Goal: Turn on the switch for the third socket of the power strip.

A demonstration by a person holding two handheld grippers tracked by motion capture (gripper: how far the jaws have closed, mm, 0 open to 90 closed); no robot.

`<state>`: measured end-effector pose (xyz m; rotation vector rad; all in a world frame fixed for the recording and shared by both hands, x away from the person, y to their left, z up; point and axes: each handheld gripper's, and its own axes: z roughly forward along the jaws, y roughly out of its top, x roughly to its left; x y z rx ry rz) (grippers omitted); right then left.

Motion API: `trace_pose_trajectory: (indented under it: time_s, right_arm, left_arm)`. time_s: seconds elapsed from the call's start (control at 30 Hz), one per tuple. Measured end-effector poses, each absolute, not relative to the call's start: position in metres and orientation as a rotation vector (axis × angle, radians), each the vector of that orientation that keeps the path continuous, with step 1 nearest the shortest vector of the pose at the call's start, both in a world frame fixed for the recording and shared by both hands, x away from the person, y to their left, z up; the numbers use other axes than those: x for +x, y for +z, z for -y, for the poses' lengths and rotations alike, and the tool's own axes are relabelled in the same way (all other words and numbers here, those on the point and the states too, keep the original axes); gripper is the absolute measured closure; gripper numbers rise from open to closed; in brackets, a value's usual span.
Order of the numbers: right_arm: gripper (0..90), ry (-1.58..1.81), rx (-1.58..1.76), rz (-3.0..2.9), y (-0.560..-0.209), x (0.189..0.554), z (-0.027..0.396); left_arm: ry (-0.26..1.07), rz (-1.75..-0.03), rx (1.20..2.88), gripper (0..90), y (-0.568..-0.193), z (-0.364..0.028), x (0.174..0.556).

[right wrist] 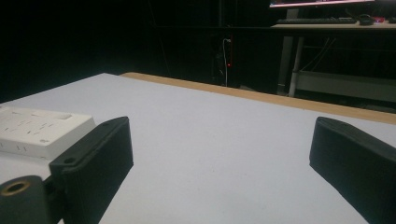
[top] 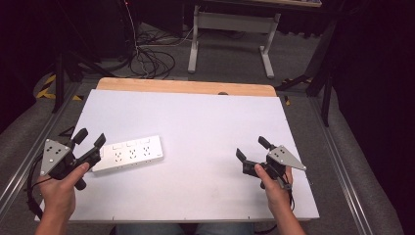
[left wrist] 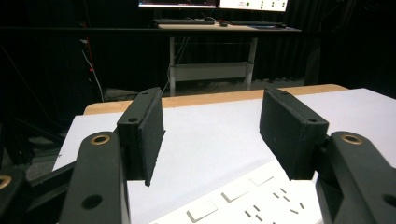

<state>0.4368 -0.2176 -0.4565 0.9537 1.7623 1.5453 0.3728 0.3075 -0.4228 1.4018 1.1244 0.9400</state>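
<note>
White flat power strip (top: 128, 153) w/ 3 socket groups, both grippers' jaws spread, nothing pinched.

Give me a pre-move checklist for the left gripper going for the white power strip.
1. Left gripper jaws apart: ok, nothing pressed between the pads.
2. Power strip lying flat, sockets up, on the white table: ok.
3. Strip between the left jaws: not ok; in the left gripper view its near end lies just below and ahead of the jaws.
4. Right gripper out of the way: ok, open at the table's right side, well apart from the strip.
5. Whether the jaw gap is wide enough for the strip: cannot tell.
6. Cable or plug on the strip: cannot tell.
</note>
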Motion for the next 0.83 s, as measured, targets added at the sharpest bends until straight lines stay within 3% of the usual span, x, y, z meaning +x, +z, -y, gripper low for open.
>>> trace_pose_trajectory:
  time_s: [0.17, 0.43, 0.83]
  right_arm:
    - [6.5, 1.546, 0.954, -1.761, -0.4563, 0.4367, 0.2179]
    - [6.5, 1.548, 0.957, -1.760, -0.4562, 0.4367, 0.2179]
    - [6.4, 1.550, 0.954, -1.760, -0.4561, 0.4365, 0.2177]
  left_arm:
    - [0.927, -1.145, 1.393, 32.4, -0.4235, -0.3075, 0.3743]
    - [0.881, -1.107, 1.424, 11.9, -0.4247, -0.3071, 0.3747]
    - [0.885, -1.105, 1.423, 3.8, -0.4261, -0.3061, 0.3750]
